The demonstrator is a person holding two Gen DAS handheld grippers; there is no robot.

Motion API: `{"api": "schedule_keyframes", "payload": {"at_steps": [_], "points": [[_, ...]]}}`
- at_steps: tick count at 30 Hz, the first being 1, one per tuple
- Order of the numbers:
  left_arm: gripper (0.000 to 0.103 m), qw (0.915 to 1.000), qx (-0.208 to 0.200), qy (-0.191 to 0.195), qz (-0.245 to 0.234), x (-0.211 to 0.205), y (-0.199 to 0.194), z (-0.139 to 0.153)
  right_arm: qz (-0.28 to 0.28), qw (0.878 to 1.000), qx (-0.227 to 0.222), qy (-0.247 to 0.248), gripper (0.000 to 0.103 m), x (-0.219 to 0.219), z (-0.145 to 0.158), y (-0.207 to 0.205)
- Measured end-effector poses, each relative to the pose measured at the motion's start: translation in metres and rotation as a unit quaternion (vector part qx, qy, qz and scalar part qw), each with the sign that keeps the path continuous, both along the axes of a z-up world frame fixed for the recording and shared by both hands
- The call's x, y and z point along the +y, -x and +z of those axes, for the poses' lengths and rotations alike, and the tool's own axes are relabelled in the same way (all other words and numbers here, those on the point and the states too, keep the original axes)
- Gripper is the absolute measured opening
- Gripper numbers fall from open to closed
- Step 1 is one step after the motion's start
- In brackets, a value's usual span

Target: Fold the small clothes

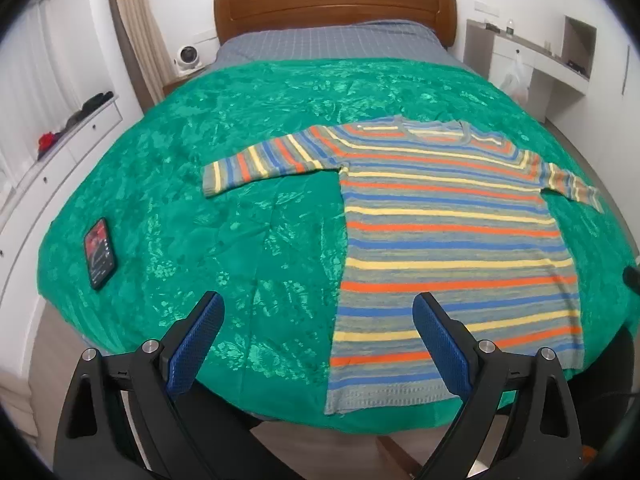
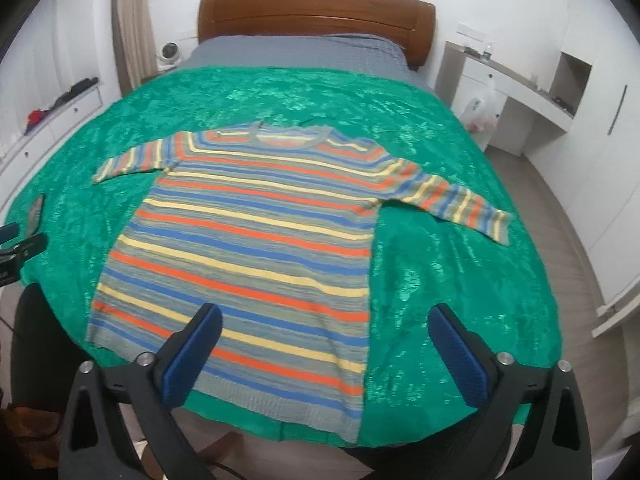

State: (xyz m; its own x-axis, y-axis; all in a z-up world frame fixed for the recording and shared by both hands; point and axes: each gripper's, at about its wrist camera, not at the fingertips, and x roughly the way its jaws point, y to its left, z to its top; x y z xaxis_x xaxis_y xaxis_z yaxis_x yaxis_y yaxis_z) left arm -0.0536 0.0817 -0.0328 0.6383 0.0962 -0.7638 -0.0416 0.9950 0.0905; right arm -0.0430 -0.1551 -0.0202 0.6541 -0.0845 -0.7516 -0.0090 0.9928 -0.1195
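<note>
Bedroom: a wooden-headboard bed (image 1: pixel 335 4) under a green coverlet (image 1: pixel 200 128), a phone (image 1: pixel 99 253) at its left. Centre, the striped sweater (image 2: pixel 256 232) lies flat, sleeves out, unfolded. Left gripper (image 1: pixel 318 334) and right gripper (image 2: pixel 325 344) hover empty, jaws wide. Folding seems unstarted; next probably means pinching a sleeve or hem corner.

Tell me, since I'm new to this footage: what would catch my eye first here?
The striped sweater first: it lies flat, sleeves spread, on the green bedspread that covers the near part of the bed. Next, a phone lies on the bedspread off to the sweater's left. Both claws, left and right, hang open and empty above the sweater's hem.
</note>
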Motion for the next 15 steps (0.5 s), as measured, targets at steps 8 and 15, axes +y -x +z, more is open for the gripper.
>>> {"api": "schedule_keyframes", "payload": {"at_steps": [8,15], "points": [[0.096,0.9999,0.011,-0.003,0.004,0.001,0.0,-0.004,-0.038,0.998,-0.004,0.055,0.102,-0.012,0.007,-0.001],[0.096,0.9998,0.014,-0.011,0.001,-0.005,0.001,-0.005,-0.055,0.994,0.006,0.09,0.102,-0.025,0.004,-0.003]]}}
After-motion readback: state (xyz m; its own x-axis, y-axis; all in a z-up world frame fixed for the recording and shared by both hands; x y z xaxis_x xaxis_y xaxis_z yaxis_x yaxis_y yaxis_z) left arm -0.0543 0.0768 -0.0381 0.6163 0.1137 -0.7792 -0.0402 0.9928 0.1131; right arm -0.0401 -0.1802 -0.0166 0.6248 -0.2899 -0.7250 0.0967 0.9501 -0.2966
